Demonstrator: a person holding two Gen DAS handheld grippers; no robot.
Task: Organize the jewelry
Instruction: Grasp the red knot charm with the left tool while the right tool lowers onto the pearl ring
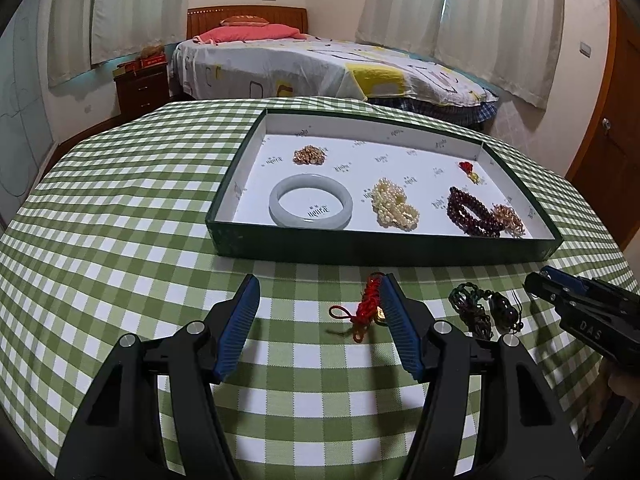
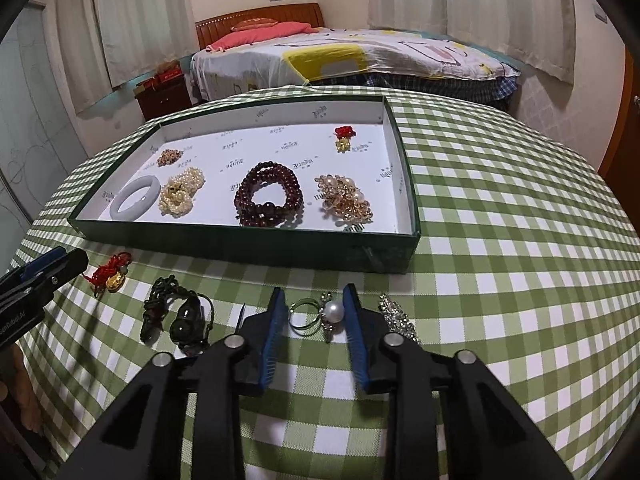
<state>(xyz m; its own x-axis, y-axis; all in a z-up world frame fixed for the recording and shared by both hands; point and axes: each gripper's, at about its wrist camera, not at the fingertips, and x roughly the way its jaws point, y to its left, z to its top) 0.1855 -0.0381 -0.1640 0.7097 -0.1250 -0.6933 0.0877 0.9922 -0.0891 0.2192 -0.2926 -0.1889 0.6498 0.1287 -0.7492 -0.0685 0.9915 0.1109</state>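
My right gripper (image 2: pixel 314 292) is low over the checked cloth, its blue pads touching both ends of a pearl ring (image 2: pixel 334 312) that lies on the cloth: the band meets the left pad, the pearl the right. My left gripper (image 1: pixel 320 280) stands open on the cloth, and a red knotted charm (image 1: pixel 360 312) with a gold piece lies just inside its right finger (image 1: pixel 394 312). The green tray (image 1: pixel 360 248) ahead holds a jade bangle (image 1: pixel 311 204), a pearl cluster (image 1: pixel 394 204), a dark red bead bracelet (image 2: pixel 268 196), gold clusters and a small red-gold charm (image 2: pixel 344 136).
A dark cord pendant (image 2: pixel 184 316) lies on the cloth between the two grippers. A rhinestone piece (image 2: pixel 400 318) sits right of my right gripper. The round table's edge curves away on all sides. A bed (image 1: pixel 320 64) and a nightstand stand behind.
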